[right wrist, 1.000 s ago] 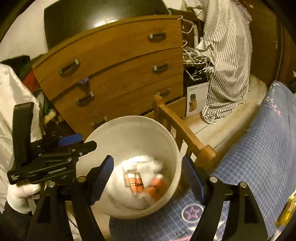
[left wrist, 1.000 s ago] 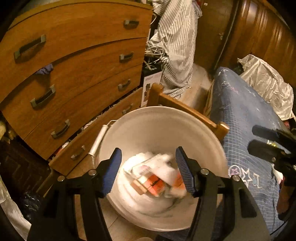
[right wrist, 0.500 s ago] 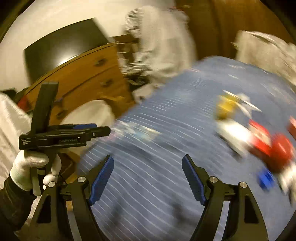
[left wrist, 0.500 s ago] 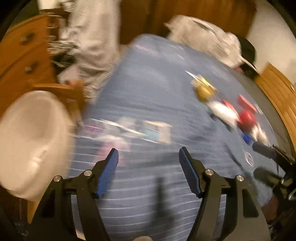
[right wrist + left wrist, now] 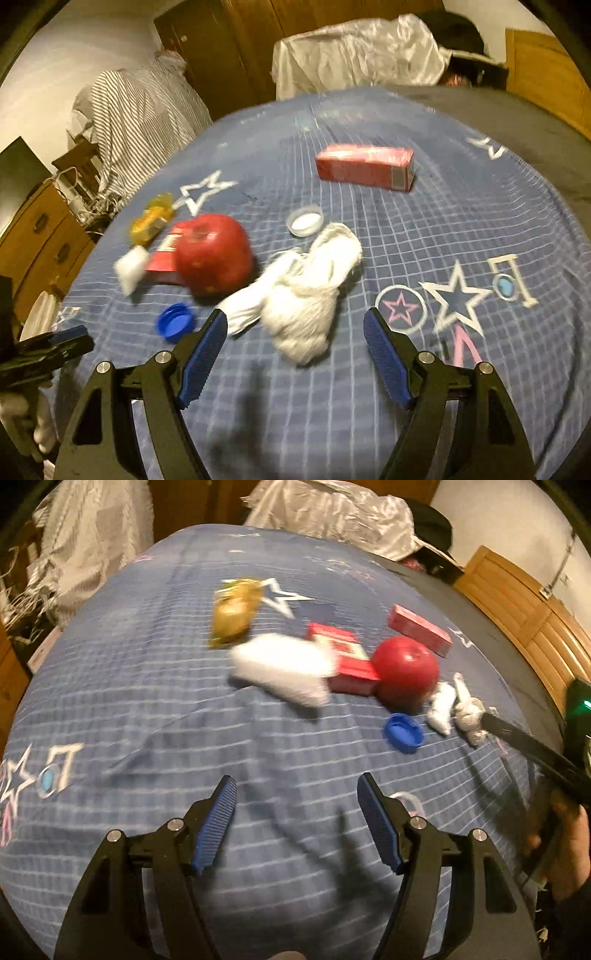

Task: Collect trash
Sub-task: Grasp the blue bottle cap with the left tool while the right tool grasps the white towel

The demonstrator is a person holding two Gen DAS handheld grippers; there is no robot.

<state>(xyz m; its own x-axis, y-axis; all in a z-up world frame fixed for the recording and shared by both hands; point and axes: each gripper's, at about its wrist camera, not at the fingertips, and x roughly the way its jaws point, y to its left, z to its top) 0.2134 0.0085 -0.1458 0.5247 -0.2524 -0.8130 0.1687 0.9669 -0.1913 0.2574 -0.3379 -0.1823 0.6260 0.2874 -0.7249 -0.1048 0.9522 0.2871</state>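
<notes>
Trash lies on a blue patterned bed cover [image 5: 147, 701] [image 5: 461, 229]. There is a crumpled white tissue [image 5: 310, 291] [image 5: 465, 712], a red apple [image 5: 212, 253] [image 5: 404, 670], a blue bottle cap [image 5: 175, 321] [image 5: 403, 734], a white cap [image 5: 306, 220], a red carton [image 5: 365, 171] [image 5: 419, 629], a second red box [image 5: 345, 657], a white wad [image 5: 284, 668] and a yellow wrapper [image 5: 234, 614] [image 5: 151, 218]. My left gripper [image 5: 297, 821] is open and empty above bare cover. My right gripper [image 5: 295, 356] is open, just short of the tissue.
A wooden dresser [image 5: 40, 229] and the white bin's rim [image 5: 38, 317] are at the left. Striped cloth [image 5: 140, 110] and shiny white fabric [image 5: 354, 51] lie beyond the bed. A wooden headboard [image 5: 524, 602] is at the right.
Both grippers swung away from the white bin and now face the trash on the bed. Both stayed open and empty.
</notes>
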